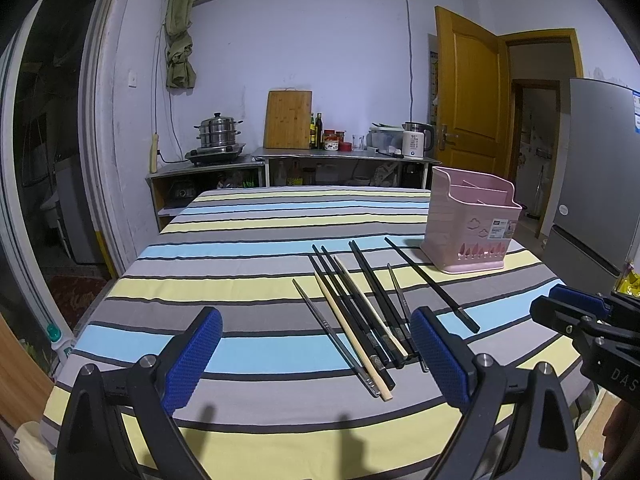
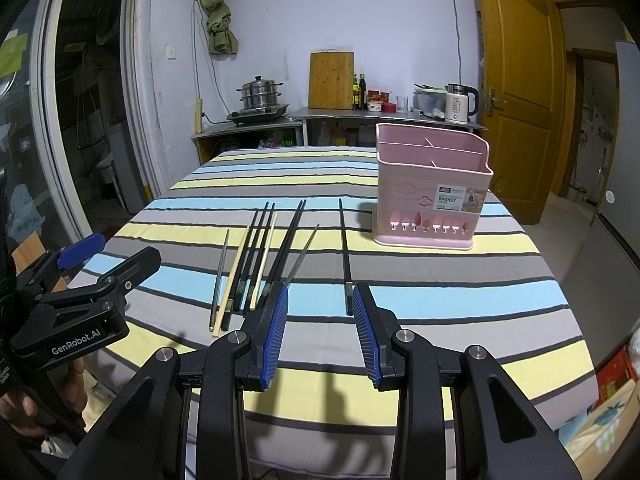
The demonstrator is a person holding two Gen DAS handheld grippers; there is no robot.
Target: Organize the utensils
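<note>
Chopsticks [image 2: 256,256] lie fanned mid-counter, one lone black chopstick [image 2: 345,256] apart toward the pink basket [image 2: 432,200] near the far right corner, likely their destination. Right hand-held gripper [image 2: 320,320] hovers at the near edge, jaws apart, lined up by that single stick. Left hand-held gripper [image 1: 316,356] gapes wide, empty. Basket compartments' insides are hidden.

Pink basket [image 2: 430,196]; black, beige chopsticks [image 2: 256,256]; yellow-blue-grey striped tablecloth [image 2: 440,280].
</note>
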